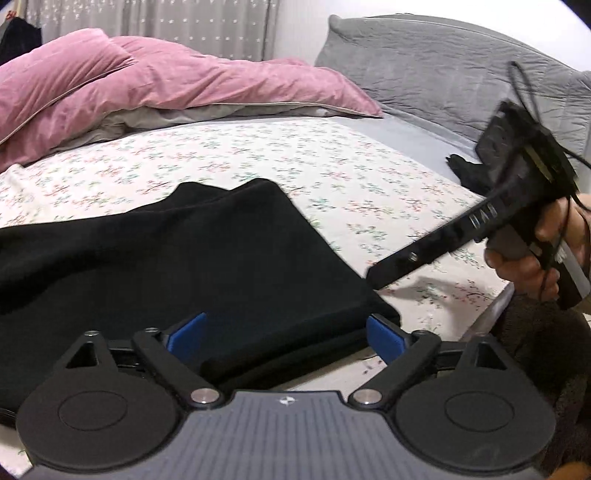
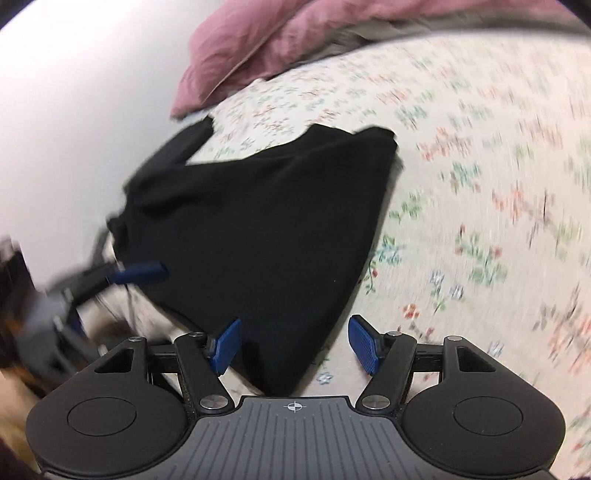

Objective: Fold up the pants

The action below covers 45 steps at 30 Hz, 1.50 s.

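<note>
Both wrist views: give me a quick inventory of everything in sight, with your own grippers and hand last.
pants: one, black, lying partly folded on the near part of the bed.
bed sheet: one, white with small floral print, covering the mattress.
duvet: one, pink, bunched along the far side of the bed.
grey cover: one, grey quilted, far right beyond the sheet.
dark item: one, black, on the right part of the bed; too small to identify.
curtain: one, pale patterned, behind the bed.
left gripper: black with blue pads, open, over the pants' near edge.
right gripper: black with blue pads, open, above the pants' near corner.
right hand: holding the right gripper's handle.
</note>
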Each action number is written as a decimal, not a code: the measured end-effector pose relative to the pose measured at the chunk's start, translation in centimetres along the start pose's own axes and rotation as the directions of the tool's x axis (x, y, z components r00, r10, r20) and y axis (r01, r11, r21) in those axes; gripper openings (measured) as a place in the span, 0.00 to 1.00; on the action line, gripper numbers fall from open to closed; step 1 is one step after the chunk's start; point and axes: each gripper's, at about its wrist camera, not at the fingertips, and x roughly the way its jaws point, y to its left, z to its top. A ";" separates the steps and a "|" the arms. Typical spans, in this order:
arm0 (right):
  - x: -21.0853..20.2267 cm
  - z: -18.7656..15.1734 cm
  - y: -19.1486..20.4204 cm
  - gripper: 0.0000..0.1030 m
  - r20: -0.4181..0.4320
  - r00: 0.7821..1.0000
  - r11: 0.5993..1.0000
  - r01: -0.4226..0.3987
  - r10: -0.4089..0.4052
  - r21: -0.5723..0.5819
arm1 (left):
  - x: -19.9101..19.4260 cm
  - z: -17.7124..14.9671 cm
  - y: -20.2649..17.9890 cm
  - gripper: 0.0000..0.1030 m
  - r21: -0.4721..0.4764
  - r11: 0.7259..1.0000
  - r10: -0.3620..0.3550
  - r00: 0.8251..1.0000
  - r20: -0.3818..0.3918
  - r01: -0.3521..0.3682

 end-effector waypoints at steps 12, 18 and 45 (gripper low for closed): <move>1.9 -0.4 -2.0 0.58 -0.121 0.987 0.968 -0.079 0.110 0.239 | 2.4 0.7 -3.0 1.00 0.119 0.991 -0.066 0.998 -0.025 0.068; 1.4 0.1 -0.7 0.29 -0.116 0.987 0.976 -0.087 0.112 0.201 | 3.2 0.7 -4.2 1.00 0.163 0.983 -0.073 0.996 -0.044 0.080; 4.4 7.6 -2.9 0.49 0.026 0.998 0.994 0.057 -0.060 0.092 | 2.3 0.7 -6.6 0.32 0.015 0.963 0.268 0.963 -0.020 -0.268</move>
